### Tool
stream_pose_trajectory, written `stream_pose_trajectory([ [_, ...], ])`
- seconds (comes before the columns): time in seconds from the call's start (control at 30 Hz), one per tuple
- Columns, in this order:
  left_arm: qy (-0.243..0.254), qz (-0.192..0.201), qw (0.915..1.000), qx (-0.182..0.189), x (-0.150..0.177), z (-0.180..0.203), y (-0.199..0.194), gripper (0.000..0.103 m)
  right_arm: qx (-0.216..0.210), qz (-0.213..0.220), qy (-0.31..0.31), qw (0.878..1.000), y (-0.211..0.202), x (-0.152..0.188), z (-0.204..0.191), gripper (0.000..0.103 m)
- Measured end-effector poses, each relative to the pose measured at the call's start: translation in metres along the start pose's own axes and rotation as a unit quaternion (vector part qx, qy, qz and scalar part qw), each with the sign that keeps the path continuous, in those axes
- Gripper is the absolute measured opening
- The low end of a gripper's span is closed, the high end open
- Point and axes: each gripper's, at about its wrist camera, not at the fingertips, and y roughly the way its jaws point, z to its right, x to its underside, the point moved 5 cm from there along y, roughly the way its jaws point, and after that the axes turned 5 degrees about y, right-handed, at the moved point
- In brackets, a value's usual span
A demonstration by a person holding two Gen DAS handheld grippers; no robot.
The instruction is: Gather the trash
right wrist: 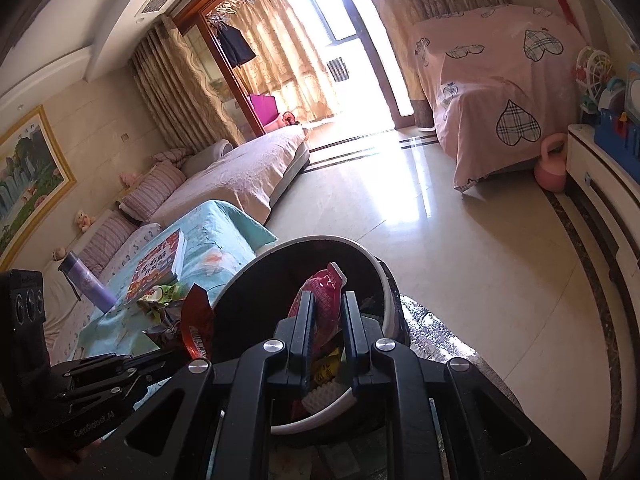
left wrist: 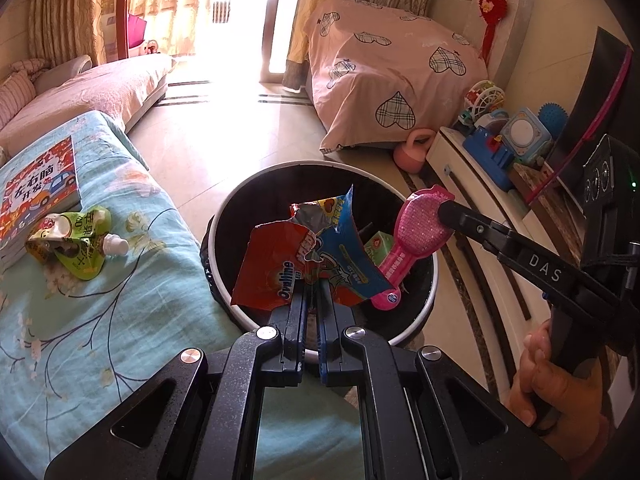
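Observation:
A round black bin with a white rim (left wrist: 236, 312) stands on the floor beside the table; it also shows in the right wrist view (right wrist: 380, 276). My left gripper (left wrist: 314, 284) is shut on a red Ovaltine wrapper (left wrist: 268, 272) and a blue wrapper (left wrist: 344, 252), held over the bin. My right gripper (left wrist: 444, 210) holds a pink packet (left wrist: 412, 236) over the bin; in its own view the gripper (right wrist: 328, 300) has the pink packet (right wrist: 320, 296) between slightly parted fingers. A crumpled green pouch (left wrist: 76, 240) lies on the light blue tablecloth (left wrist: 120, 320).
A stack of children's books (left wrist: 40, 192) lies on the table by the pouch. A purple bottle (right wrist: 88, 280) stands on the table. A cabinet with toys (left wrist: 500, 152) is right of the bin. A pink sheet-covered piece of furniture (left wrist: 392, 72) and a sofa (left wrist: 100, 88) lie beyond.

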Motion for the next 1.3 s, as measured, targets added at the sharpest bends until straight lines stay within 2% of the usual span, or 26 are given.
stream_pose_trajectory([
  [0.8, -0.003, -0.011, 0.9999, 0.002, 0.003, -0.003, 0.012, 0.004, 0.001, -0.010, 0.001, 1.000, 0.014, -0.001, 0.002, 0.014],
  [0.9, -0.009, -0.015, 0.9998, 0.003, 0.002, -0.006, 0.013, 0.013, -0.003, -0.016, 0.002, 1.000, 0.018, -0.001, 0.001, 0.015],
  [1.0, -0.015, -0.011, 0.9998, 0.001, 0.004, -0.010, 0.010, 0.028, -0.002, -0.021, -0.007, 1.000, 0.020, 0.001, -0.003, 0.018],
  [1.07, -0.023, -0.006, 0.9997, -0.001, 0.007, -0.014, 0.005, 0.045, 0.001, -0.021, -0.010, 1.000, 0.019, 0.002, -0.005, 0.029],
  [1.13, -0.029, 0.003, 0.9996, -0.004, 0.011, -0.018, -0.002, 0.047, -0.003, -0.020, -0.007, 1.000, 0.017, 0.004, -0.006, 0.040],
  [1.2, -0.039, 0.010, 0.9991, -0.013, 0.018, -0.024, -0.011, 0.050, -0.007, -0.017, -0.005, 1.000, 0.013, 0.006, -0.008, 0.044],
  [1.27, -0.058, 0.020, 0.9978, -0.026, 0.029, -0.033, -0.022, 0.061, -0.011, -0.009, -0.003, 1.000, 0.005, 0.008, -0.011, 0.051],
  [1.3, -0.067, 0.024, 0.9971, -0.029, 0.035, -0.037, -0.028, 0.063, -0.015, -0.005, -0.001, 1.000, 0.001, 0.010, -0.014, 0.055],
])
